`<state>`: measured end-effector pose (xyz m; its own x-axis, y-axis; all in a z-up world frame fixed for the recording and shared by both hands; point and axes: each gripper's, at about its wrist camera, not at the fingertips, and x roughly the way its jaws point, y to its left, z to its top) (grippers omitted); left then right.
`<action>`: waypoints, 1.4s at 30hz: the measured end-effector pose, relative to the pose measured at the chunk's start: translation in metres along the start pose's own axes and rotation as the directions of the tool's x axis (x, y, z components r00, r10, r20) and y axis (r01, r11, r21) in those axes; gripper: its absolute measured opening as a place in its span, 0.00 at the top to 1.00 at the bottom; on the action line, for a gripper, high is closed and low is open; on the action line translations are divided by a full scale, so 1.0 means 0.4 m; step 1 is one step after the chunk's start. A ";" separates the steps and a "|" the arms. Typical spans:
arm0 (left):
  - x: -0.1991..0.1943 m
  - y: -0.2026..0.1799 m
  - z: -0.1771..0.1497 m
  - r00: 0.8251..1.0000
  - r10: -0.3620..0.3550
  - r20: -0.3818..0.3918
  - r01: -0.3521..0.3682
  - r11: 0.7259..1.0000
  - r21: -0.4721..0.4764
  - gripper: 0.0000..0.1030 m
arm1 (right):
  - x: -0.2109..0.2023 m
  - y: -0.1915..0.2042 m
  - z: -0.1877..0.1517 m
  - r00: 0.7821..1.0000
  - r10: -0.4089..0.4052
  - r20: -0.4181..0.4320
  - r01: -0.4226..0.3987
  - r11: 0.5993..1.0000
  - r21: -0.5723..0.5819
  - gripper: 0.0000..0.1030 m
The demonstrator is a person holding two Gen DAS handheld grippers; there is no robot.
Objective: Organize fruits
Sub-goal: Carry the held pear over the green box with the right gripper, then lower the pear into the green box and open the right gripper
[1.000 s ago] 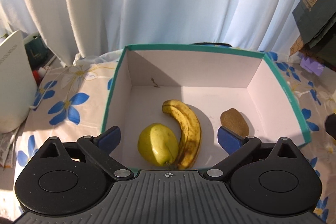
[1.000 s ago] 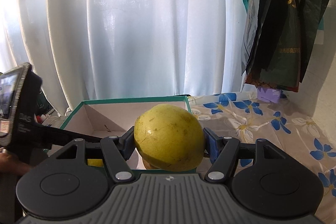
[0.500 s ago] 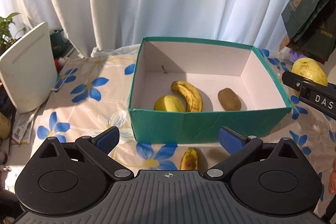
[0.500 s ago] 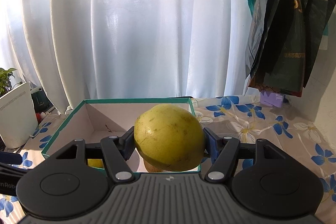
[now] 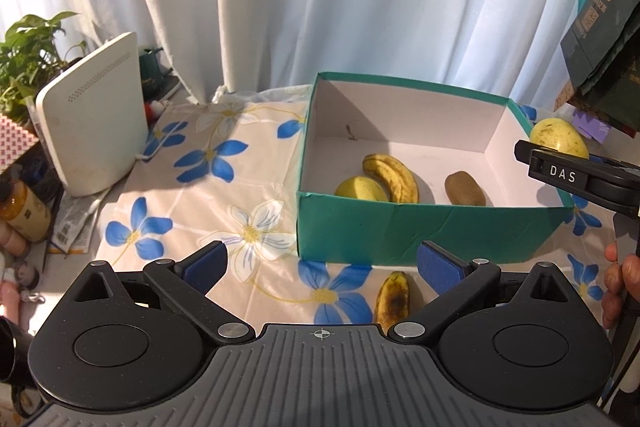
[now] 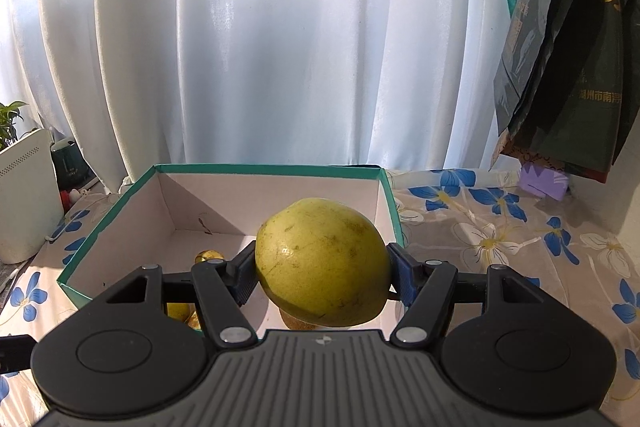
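The large round yellow-green fruit (image 6: 323,261) is clamped between the blue pads of the right tongs (image 6: 322,271) and hangs above the near right part of the open green cardboard box with a white inside (image 6: 110,223). In the left wrist view the same fruit shows past the box's right wall. In the box lie a smaller yellow fruit (image 5: 360,187), a spotted yellow banana (image 5: 392,177) touching it, and a brown kiwi (image 5: 465,189) set apart to the right. The step in hand looks like the placing of the carried fruit. The next move calls for lowering it onto bare white floor, probably toward the back, clear of the kiwi (which sits almost under it), before the pads part. The left tongs (image 5: 323,265) stand apart and empty, low over the flowered worktop (image 5: 208,211), with a browned banana (image 5: 393,301) lying outside the box between their pads, likely the next pick.
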<state>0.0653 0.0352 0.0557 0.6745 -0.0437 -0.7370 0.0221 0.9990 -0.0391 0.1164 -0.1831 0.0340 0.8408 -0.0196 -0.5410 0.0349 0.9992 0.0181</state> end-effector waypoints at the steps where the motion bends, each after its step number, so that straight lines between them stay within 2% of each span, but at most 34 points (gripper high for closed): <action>1: 0.002 0.001 -0.001 1.000 0.002 -0.004 -0.002 1.000 0.000 0.00 | 0.010 -0.001 -0.001 1.000 0.002 -0.004 -0.002 1.000 0.000 0.36; 8: 0.013 0.000 -0.007 1.000 0.000 -0.024 0.001 1.000 0.021 0.00 | 0.081 0.001 -0.021 0.998 0.000 -0.060 0.000 1.000 -0.002 0.36; 16: 0.037 0.030 -0.012 0.998 0.005 -0.055 -0.006 1.000 -0.010 0.00 | 0.144 -0.006 -0.046 0.992 -0.020 -0.121 0.020 1.000 0.000 0.36; 30: 0.051 0.086 -0.034 0.995 0.025 -0.093 -0.029 0.998 -0.050 0.00 | 0.186 0.028 -0.052 0.989 -0.053 -0.137 0.037 0.992 -0.117 0.36; 38: 0.046 0.105 -0.044 0.994 0.028 -0.110 -0.036 0.997 -0.070 0.00 | 0.190 0.030 -0.050 0.989 -0.040 -0.145 0.023 0.993 -0.116 0.36; 42: 0.039 0.112 -0.048 0.994 0.037 -0.100 -0.043 0.997 -0.063 0.00 | 0.154 0.024 -0.044 0.993 -0.020 -0.114 0.012 0.997 -0.077 0.35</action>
<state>0.0626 0.0790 0.0296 0.5979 -0.0075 -0.8015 -0.0535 0.9973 -0.0493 0.1590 -0.1742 -0.0140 0.7729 -0.0360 -0.6335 0.0030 0.9986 -0.0530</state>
